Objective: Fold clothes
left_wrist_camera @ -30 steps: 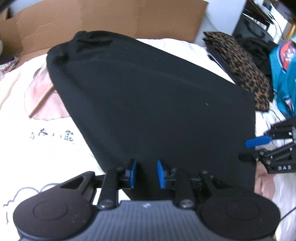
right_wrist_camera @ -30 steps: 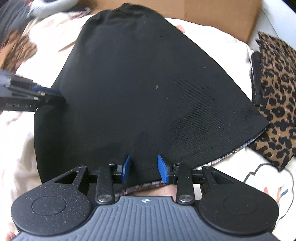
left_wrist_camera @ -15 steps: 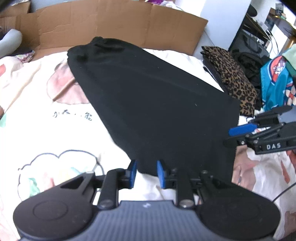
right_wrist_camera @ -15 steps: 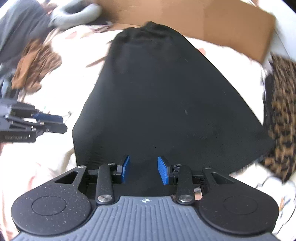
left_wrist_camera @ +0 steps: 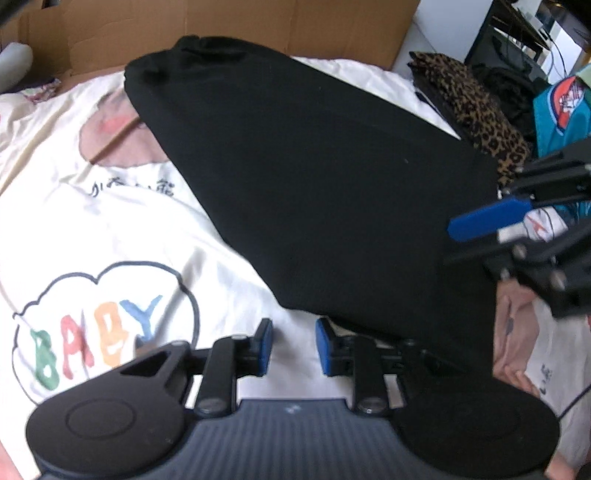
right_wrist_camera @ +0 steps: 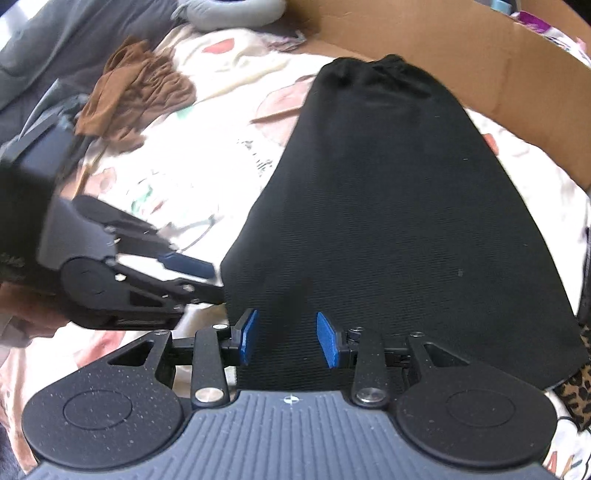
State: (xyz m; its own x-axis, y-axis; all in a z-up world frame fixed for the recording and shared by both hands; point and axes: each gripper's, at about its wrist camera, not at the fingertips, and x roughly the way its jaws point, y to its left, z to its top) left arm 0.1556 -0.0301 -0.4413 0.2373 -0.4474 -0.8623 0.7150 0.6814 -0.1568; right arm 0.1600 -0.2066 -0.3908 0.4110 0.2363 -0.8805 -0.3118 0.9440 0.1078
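Note:
A black garment lies spread flat on the cream printed bedsheet, narrow gathered end far, wide hem near. My left gripper is open and holds nothing, over the sheet just off the hem's near-left corner. In the right wrist view the same garment fills the middle, and my right gripper is open and empty above its near hem. The left gripper shows there at the garment's left edge, jaws apart. The right gripper appears at the left wrist view's right side, over the hem's right part.
A cardboard wall stands behind the bed. Folded leopard-print cloth lies right of the garment, teal clothing beyond it. A crumpled brown garment and grey fabric lie at the far left. The sheet bears a "BABY" print.
Both grippers have drawn back toward the near hem. The left one moved from above the black cloth to the sheet off its corner. Both stayed open.

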